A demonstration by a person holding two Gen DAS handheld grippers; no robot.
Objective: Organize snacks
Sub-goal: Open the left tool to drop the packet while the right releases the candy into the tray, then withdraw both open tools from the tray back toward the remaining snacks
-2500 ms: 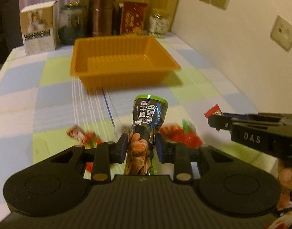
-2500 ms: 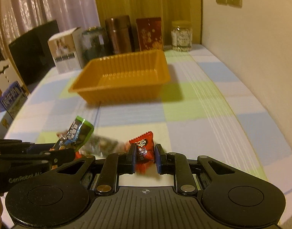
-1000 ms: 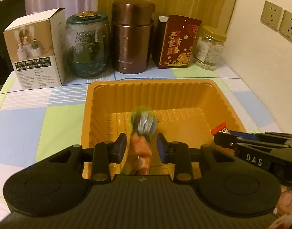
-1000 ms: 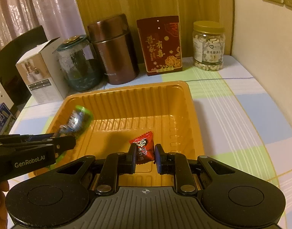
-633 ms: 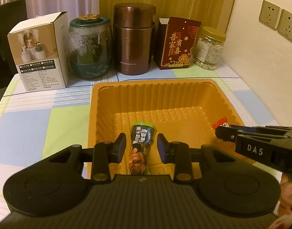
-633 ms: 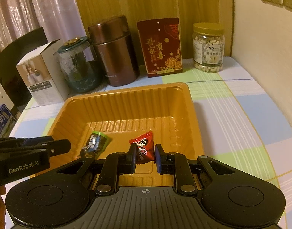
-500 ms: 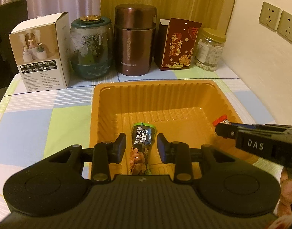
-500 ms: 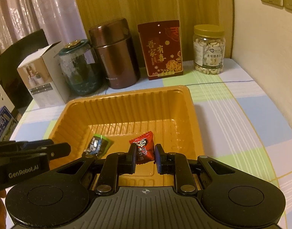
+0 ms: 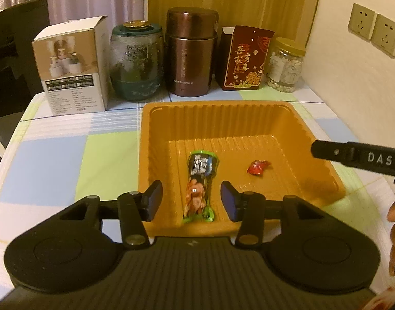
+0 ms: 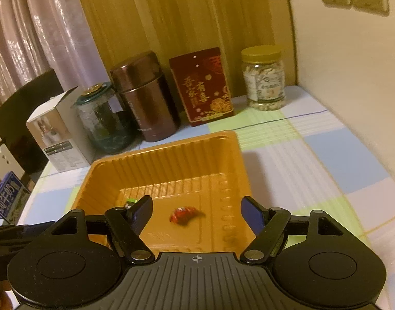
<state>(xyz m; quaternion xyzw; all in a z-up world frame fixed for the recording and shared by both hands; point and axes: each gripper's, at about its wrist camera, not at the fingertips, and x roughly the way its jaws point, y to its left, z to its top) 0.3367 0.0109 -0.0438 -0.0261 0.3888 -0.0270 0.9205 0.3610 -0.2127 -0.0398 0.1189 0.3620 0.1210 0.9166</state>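
Observation:
An orange plastic tray (image 9: 156, 139) stands on the checked tablecloth; it also shows in the right wrist view (image 10: 238, 155). A green-topped snack packet (image 9: 198, 183) lies on the tray floor between the spread fingers of my open left gripper (image 9: 191, 200). A small red candy (image 9: 258, 167) lies to its right in the tray, also seen in the right wrist view (image 10: 183, 214). My right gripper (image 10: 196, 210) is open and empty above the tray's near part. Its finger (image 9: 352, 155) reaches in from the right in the left wrist view. Only the packet's green tip (image 10: 131, 201) shows in the right wrist view.
Behind the tray stand a white box (image 9: 71, 64), a glass jar (image 9: 136, 62), a brown flask (image 9: 191, 54), a red carton (image 9: 246, 58) and a nut jar (image 9: 284, 64). A wall with sockets (image 9: 373, 33) runs along the right.
Both grippers carried their snacks over the tray. The left one opened and dropped the green packet, then the right one opened and the red candy fell to the tray floor.

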